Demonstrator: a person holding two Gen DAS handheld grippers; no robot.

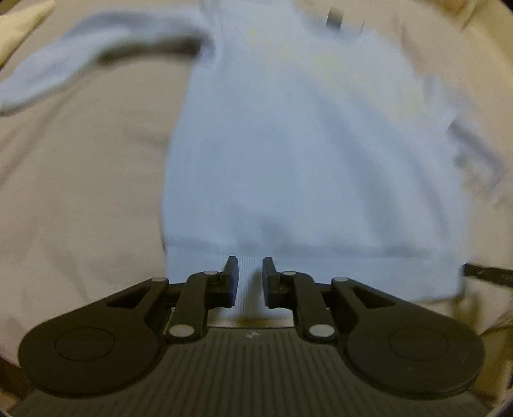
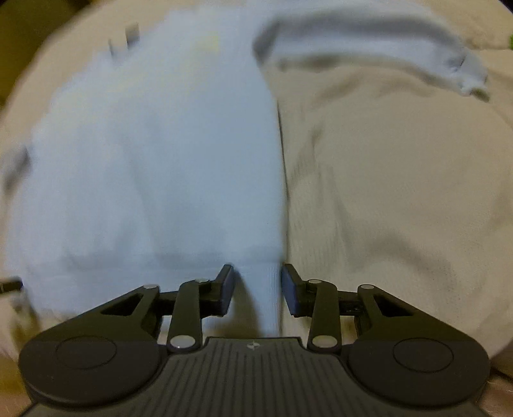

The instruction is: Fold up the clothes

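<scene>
A light blue sweater [image 1: 304,144] lies spread flat on beige bedding [image 1: 80,192], neck end far from me. One sleeve [image 1: 80,54] stretches out to the left. My left gripper [image 1: 250,279] is at the ribbed hem [image 1: 352,269], jaws narrow with the hem cloth pinched between them. In the right wrist view the same sweater [image 2: 160,154] fills the left half, and its other sleeve [image 2: 368,41] arcs across the top right. My right gripper [image 2: 258,288] is shut on the hem's right corner [image 2: 266,288], which bunches into a vertical fold between the fingers. Both views are blurred.
A grey label [image 1: 335,17] shows at the neck. Rumpled beige bedding [image 2: 400,176] surrounds the sweater on both sides. A dark bar [image 1: 487,274] pokes in at the hem's right end, and a similar one [image 2: 9,284] shows at the left edge of the right wrist view.
</scene>
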